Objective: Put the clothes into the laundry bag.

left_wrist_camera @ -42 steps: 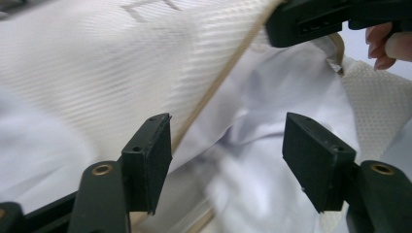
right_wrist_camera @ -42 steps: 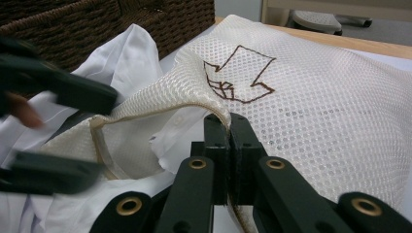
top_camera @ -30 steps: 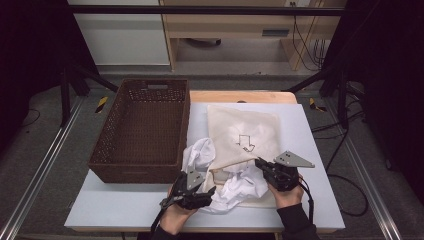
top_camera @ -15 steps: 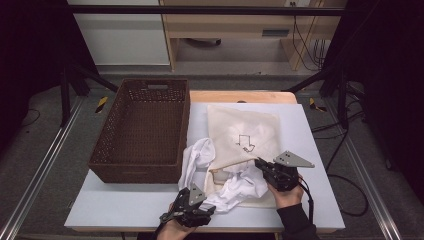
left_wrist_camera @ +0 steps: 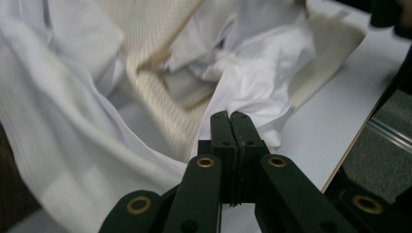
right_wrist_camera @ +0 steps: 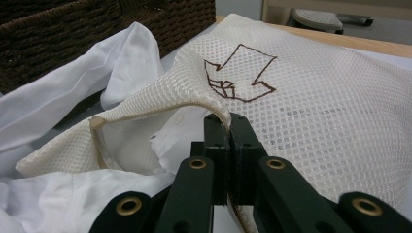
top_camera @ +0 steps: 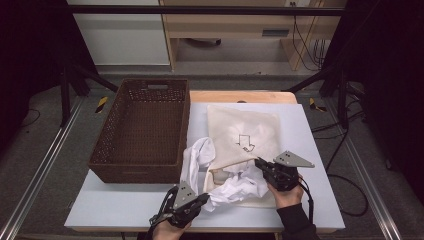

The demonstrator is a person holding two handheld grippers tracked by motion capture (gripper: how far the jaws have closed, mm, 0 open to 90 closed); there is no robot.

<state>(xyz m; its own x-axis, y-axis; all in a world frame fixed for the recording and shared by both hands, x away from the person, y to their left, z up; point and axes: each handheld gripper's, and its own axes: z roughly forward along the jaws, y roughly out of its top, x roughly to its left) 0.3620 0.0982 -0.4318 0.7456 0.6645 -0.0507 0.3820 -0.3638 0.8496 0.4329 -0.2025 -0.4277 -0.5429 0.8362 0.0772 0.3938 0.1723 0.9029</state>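
The left gripper [top_camera: 202, 199] has just closed its fingers on the white shirt [top_camera: 235, 187]; the right gripper [top_camera: 260, 164] pinches the mesh bag's [top_camera: 245, 127] near edge.

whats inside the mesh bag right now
White cloth spills out of the mesh bag, whose mouth the right gripper lifts by its edge. How far the cloth reaches inside is hidden by the mesh.

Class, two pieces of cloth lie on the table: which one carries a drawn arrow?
The cream mesh bag, marked with a brown arrow; the white shirt spilling from its mouth is plain.
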